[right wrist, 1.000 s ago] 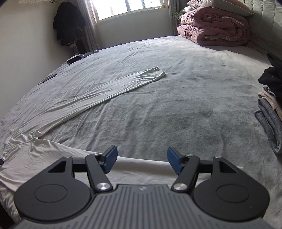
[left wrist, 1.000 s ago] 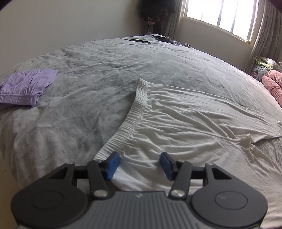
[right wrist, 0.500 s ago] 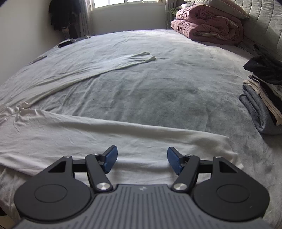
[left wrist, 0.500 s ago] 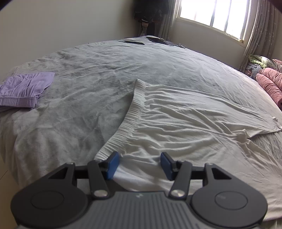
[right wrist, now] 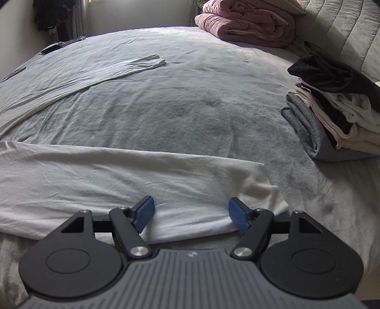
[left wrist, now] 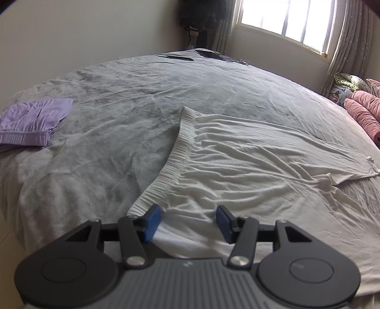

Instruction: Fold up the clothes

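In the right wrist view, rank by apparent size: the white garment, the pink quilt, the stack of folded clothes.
1. white garment
2. and 3. stack of folded clothes and pink quilt: look alike in size, and the quilt is farther, so unranked.

Daylight pours through the window [left wrist: 287,22], which is blown out to white glare. The bed [left wrist: 142,95] is softly lit, with faint shadows in its wrinkles. Fisheye curvature bends both views; corners darken; focus stays fairly sharp.
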A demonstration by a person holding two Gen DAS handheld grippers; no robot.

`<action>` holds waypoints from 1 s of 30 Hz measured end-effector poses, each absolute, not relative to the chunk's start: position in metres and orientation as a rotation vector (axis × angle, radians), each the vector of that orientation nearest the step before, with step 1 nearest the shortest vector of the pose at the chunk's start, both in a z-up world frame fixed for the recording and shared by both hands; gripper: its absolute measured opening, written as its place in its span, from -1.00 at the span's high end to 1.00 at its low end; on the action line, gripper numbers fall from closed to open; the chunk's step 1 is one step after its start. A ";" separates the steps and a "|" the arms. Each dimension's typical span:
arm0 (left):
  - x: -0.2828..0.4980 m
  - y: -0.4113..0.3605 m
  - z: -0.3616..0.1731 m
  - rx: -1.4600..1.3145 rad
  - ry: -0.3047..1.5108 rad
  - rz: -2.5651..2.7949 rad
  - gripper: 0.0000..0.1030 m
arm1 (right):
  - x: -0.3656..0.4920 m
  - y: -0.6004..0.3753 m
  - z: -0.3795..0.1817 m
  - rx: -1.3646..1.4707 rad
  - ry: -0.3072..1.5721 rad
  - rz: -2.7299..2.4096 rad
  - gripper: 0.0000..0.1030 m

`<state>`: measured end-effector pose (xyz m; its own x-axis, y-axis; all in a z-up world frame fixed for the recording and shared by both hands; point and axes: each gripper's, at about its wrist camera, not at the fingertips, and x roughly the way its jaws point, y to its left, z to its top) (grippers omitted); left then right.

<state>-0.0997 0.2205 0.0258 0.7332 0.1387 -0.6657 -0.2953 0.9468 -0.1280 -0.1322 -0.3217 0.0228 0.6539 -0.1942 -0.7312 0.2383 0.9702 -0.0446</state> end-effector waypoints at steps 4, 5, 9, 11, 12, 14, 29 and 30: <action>-0.107 0.231 0.033 -0.322 0.691 0.238 0.00 | -0.143 -0.336 0.043 0.124 0.703 -0.302 -0.41; -0.111 0.239 0.037 -0.382 0.672 0.238 0.00 | -0.147 -0.340 0.051 0.148 0.658 -0.314 -0.41; -0.127 0.271 0.049 -0.547 0.601 0.300 0.00 | -0.163 -0.365 0.070 0.279 0.565 -0.366 -0.41; -0.132 0.280 0.051 -0.586 0.590 0.314 0.01 | -0.169 -0.380 0.071 0.385 0.558 -0.393 -0.41; -0.135 0.283 0.050 -0.611 0.591 0.304 0.01 | -0.170 -0.386 0.070 0.437 0.561 -0.397 -0.41; -0.140 0.287 0.049 -0.642 0.595 0.288 0.01 | -0.174 -0.395 0.071 0.500 0.560 -0.416 -0.41; -0.151 0.285 0.038 -0.631 0.660 0.263 0.03 | -0.176 -0.404 0.049 0.553 0.752 -0.451 -0.37; -0.151 0.284 0.037 -0.635 0.664 0.258 0.03 | -0.175 -0.405 0.047 0.573 0.764 -0.446 -0.28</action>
